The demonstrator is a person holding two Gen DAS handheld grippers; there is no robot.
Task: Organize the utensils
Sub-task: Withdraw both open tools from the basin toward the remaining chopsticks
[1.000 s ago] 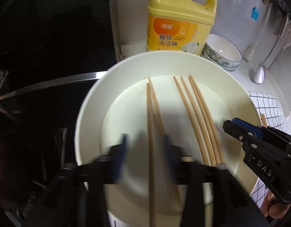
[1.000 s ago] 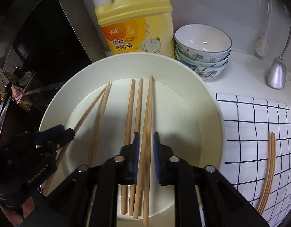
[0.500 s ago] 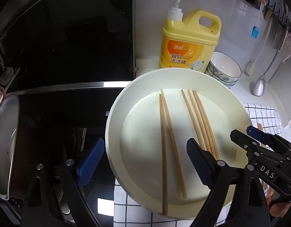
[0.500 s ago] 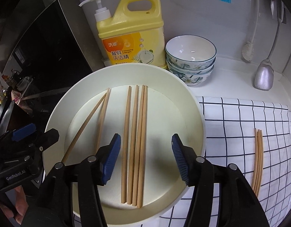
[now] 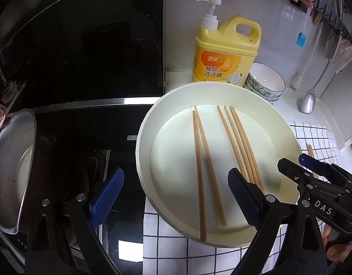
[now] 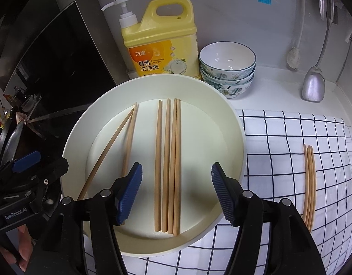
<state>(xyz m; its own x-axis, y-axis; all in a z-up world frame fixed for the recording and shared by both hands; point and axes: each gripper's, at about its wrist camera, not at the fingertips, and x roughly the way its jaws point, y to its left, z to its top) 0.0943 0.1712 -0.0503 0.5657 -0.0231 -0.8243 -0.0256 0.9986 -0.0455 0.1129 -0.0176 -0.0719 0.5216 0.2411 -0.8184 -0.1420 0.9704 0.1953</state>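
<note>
A cream round plate [image 5: 144,137] [image 6: 235,137] holds several wooden chopsticks. A splayed pair [image 5: 200,160] [image 6: 127,142] lies at its left. A tight bundle [image 5: 239,142] [image 6: 168,160] lies right of that pair. More chopsticks [image 6: 310,183] [image 5: 310,150] lie on the checked cloth to the right. My left gripper [image 5: 176,194] is open and empty, above the plate's near left edge. My right gripper [image 6: 176,190] is open and empty, straddling the bundle from above. Each gripper shows in the other's view, the left one [image 6: 38,167] and the right one [image 5: 297,162].
A yellow dish-soap bottle [image 6: 160,43] and stacked patterned bowls [image 6: 227,68] stand behind the plate. A ladle [image 6: 313,84] and a brush [image 6: 294,57] hang at the back right. A black stove [image 5: 84,126] and a metal pan [image 5: 13,167] are to the left. A white checked cloth [image 6: 290,137] covers the counter.
Both grippers have opened and pulled back from the plate. The left one let go of the splayed pair; the right one let go of the bundle. The chopsticks lie on the plate.
</note>
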